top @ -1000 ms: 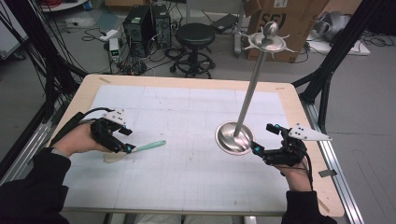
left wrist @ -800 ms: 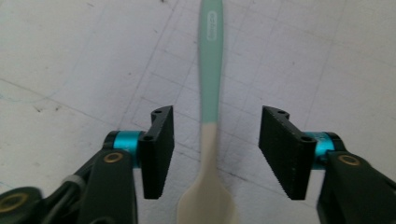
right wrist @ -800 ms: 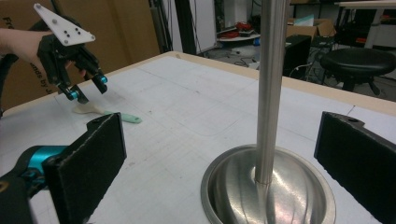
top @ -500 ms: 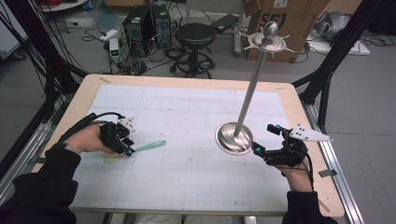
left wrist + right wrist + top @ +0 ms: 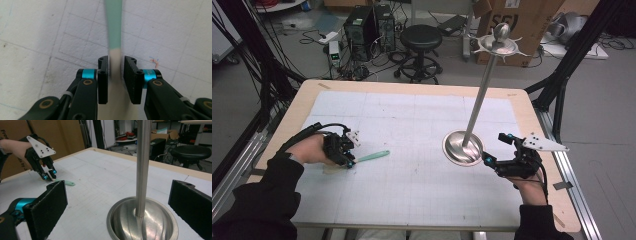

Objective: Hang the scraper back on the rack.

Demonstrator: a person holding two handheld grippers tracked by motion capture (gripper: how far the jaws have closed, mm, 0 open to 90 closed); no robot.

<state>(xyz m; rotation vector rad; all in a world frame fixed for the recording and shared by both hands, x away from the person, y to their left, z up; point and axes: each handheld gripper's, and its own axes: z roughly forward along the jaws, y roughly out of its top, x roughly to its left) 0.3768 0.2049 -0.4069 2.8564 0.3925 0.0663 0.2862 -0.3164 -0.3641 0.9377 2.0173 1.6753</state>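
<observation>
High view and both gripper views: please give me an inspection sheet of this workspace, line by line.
Surface: white grid mat on a wooden table, lightly smudged.
Job's things: green-handled utensil lying flat; metal stand upright on its dish base.
Clutter: nothing seen.
Grippers: left tool has just been closing, the utensil's pale end between its jaws; whether they press it is unclear. Right tool open, jaws either side of the stand's base, not touching.
Cables: black cable loops from the left tool.
Surroundings: stool, computer towers, cardboard box.
</observation>
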